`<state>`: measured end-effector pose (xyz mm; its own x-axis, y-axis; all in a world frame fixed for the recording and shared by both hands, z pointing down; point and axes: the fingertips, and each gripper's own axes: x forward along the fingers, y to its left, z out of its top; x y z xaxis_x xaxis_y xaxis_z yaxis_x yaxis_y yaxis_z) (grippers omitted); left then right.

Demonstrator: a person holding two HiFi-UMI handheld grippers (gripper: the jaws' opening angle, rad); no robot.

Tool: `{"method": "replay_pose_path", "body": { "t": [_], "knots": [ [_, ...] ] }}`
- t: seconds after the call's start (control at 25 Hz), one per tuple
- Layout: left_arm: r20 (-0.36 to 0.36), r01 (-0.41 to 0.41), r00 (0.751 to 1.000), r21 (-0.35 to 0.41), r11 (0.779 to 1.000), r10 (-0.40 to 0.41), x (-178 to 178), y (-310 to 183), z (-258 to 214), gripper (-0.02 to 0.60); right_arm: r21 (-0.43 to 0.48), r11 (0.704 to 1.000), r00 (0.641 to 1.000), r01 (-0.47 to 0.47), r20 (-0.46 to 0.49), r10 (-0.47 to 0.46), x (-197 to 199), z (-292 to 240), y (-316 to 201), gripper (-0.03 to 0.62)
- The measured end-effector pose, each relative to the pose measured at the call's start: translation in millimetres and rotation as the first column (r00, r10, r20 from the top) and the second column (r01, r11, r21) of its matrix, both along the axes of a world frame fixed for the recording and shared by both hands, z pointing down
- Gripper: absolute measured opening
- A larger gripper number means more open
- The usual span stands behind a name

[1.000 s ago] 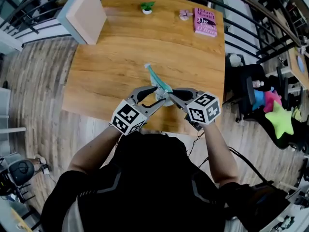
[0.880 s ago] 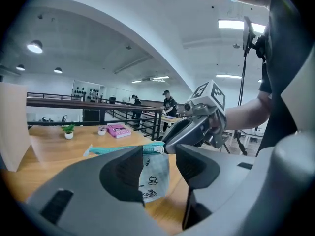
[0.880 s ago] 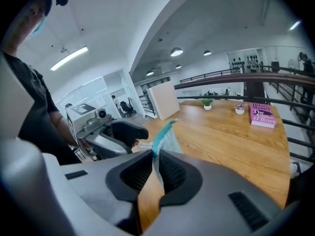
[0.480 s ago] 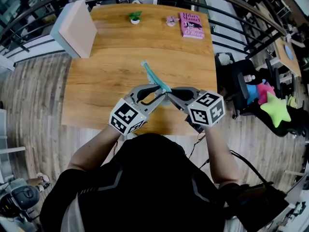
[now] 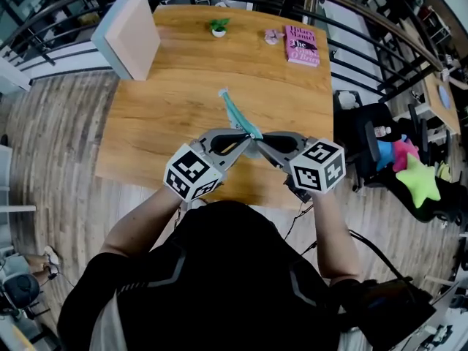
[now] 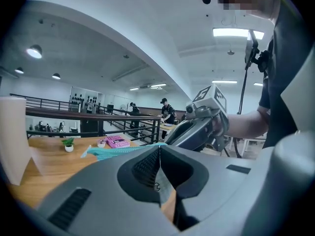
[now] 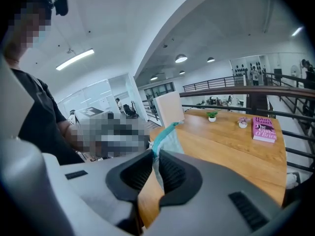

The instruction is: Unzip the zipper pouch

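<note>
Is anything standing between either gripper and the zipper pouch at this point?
Nothing visible does. The right gripper is shut on the zipper pouch, and the left gripper has just closed on its near end, both above the wooden table.

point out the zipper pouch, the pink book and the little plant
zipper pouch [image 5: 236,113], head view, teal body halfway along
pink book [image 5: 302,46], head view, centre of cover
little plant [image 5: 219,25], head view, green leaves
</note>
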<state>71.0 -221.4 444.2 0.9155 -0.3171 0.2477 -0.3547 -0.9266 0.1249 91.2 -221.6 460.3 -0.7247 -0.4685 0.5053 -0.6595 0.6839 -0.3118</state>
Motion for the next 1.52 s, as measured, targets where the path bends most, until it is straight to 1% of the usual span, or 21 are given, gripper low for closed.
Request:
{"method": "replay_pose_path", "body": {
  "t": [0.12, 0.28, 0.44, 0.56, 0.64, 0.72, 0.8, 0.88, 1.0, 1.08, 1.4, 1.52],
  "knots": [
    [0.019, 0.002, 1.000, 0.004, 1.000, -0.002, -1, 0, 1, 0.032, -0.004, 1.000, 1.000, 0.020, -0.006, -0.020, -1, 0, 1, 0.049],
    [-0.003, 0.007, 1.000, -0.091, 0.996, -0.008, -4, 0, 3, 0.032, 0.024, 0.998, 0.996, 0.064, -0.059, -0.063, -4, 1, 4, 0.048],
    [0.011, -0.001, 1.000, -0.123, 0.992, 0.003, -6, 6, 3, 0.031, 0.013, 0.994, 0.991, 0.109, -0.075, -0.108, -6, 2, 11, 0.046],
    [0.006, -0.013, 1.000, -0.156, 0.988, 0.014, -7, 11, 4, 0.031, 0.013, 0.991, 0.988, 0.135, -0.083, -0.134, -8, 4, 16, 0.044],
    [0.004, 0.000, 1.000, -0.168, 0.986, 0.000, -10, 10, 6, 0.031, 0.008, 0.989, 0.985, 0.151, -0.088, -0.149, -6, 8, 19, 0.044],
    [0.014, 0.030, 1.000, -0.164, 0.986, -0.028, -17, 5, 8, 0.029, -0.001, 0.988, 0.984, 0.155, -0.083, -0.155, -3, 12, 22, 0.043],
    [0.054, 0.027, 0.998, -0.125, 0.992, -0.020, -21, 5, 7, 0.029, -0.008, 0.989, 0.987, 0.151, -0.053, -0.151, -2, 11, 24, 0.043],
    [0.086, 0.027, 0.996, -0.101, 0.995, -0.019, -22, 4, 7, 0.029, -0.008, 0.987, 0.986, 0.159, -0.052, -0.159, -3, 12, 23, 0.043],
    [0.080, 0.085, 0.994, -0.137, 0.987, -0.075, -30, -6, 12, 0.029, -0.009, 0.986, 0.983, 0.165, -0.076, -0.165, -3, 19, 24, 0.043],
    [0.077, 0.124, 0.991, -0.154, 0.980, -0.114, -40, -12, 14, 0.029, -0.017, 0.987, 0.984, 0.162, -0.076, -0.163, -1, 22, 26, 0.043],
    [0.090, 0.211, 0.976, -0.168, 0.963, -0.198, -68, -29, 22, 0.030, -0.040, 0.988, 0.986, 0.147, -0.069, -0.150, 9, 35, 24, 0.044],
    [0.104, 0.255, 0.965, -0.166, 0.953, -0.240, -82, -34, 27, 0.029, -0.048, 0.990, 0.988, 0.131, -0.080, -0.135, 13, 40, 22, 0.044]
  ]
}}
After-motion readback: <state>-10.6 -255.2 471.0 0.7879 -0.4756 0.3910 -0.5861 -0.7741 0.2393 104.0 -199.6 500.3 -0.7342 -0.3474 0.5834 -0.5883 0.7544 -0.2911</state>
